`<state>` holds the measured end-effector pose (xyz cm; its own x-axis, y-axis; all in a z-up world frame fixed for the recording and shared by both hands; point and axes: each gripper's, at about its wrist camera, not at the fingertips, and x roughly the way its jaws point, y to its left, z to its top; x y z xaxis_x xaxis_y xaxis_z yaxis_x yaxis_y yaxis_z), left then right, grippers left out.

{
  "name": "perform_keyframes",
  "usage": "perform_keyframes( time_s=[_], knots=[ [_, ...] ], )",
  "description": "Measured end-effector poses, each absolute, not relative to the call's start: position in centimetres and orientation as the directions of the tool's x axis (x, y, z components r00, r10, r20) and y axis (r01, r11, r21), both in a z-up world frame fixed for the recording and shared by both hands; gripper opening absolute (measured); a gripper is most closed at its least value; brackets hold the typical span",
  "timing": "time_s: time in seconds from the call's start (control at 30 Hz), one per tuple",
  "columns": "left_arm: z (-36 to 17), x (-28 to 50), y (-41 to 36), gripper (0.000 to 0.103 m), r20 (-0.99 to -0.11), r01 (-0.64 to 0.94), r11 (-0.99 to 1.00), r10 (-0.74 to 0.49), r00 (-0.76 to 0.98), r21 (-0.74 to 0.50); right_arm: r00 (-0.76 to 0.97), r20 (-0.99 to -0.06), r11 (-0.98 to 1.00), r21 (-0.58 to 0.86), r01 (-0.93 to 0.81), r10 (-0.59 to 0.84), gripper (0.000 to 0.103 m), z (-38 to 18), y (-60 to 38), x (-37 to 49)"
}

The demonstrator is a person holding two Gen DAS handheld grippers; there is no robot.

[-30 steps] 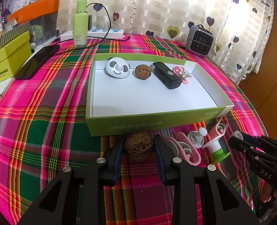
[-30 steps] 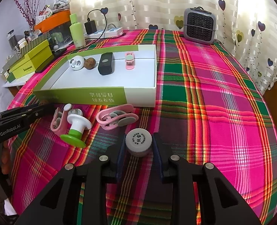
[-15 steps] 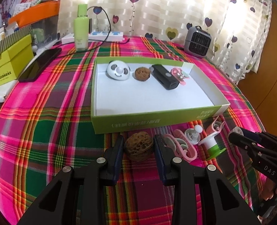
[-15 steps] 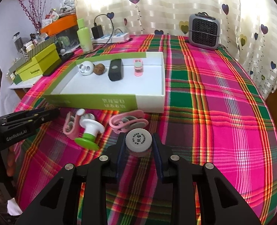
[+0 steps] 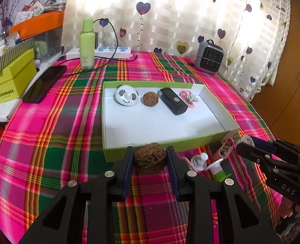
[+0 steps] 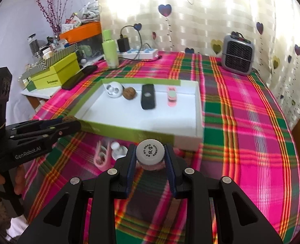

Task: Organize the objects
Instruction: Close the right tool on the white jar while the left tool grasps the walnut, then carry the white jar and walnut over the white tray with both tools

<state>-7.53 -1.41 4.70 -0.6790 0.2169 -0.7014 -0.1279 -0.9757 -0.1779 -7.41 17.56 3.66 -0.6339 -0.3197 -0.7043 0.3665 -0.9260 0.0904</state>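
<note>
My left gripper (image 5: 150,160) is shut on a brown walnut (image 5: 150,158) and holds it above the near wall of the green-and-white box (image 5: 170,145). My right gripper (image 6: 150,158) is shut on a small white-capped jar (image 6: 150,154), lifted near the box's front right corner (image 6: 187,140). Inside the box, along the far wall, lie a white panda gadget (image 5: 126,96), a second walnut (image 5: 150,99), a black device (image 5: 173,101) and a pink clip (image 5: 188,97). The right gripper shows at the right of the left wrist view (image 5: 251,145).
On the plaid tablecloth in front of the box lie a pink clip (image 6: 101,156), a white-and-green suction knob (image 5: 217,170) and a small white piece (image 5: 198,159). At the back stand a green bottle (image 5: 87,42), a power strip (image 5: 109,51), a small heater (image 5: 210,58), a phone (image 5: 45,82) and green boxes (image 5: 7,83).
Both grippers have risen with their objects and moved toward the box. The walnut now hangs over the box's near wall; the jar is up off the cloth.
</note>
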Motion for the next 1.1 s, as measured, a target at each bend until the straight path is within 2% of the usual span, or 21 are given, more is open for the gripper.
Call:
perform_keyframes(
  time_s=[0.5, 1.1],
  knots=[
    [4.9, -10.8, -2.4, 0.030, -0.706, -0.115, -0.979, 0.202, -0.679, -0.169, -0.619, -0.690, -0.898, 0.103, 0.428, -0.375, 0.029, 4.3, 14.1, -10.7],
    [3.6, -15.4, -2.7, 0.030, -0.731, -0.128, -0.981, 0.192, -0.655, -0.144, -0.563, -0.735, -0.894, 0.129, 0.429, -0.377, 0.029, 2.4, 11.4, -16.1]
  ],
)
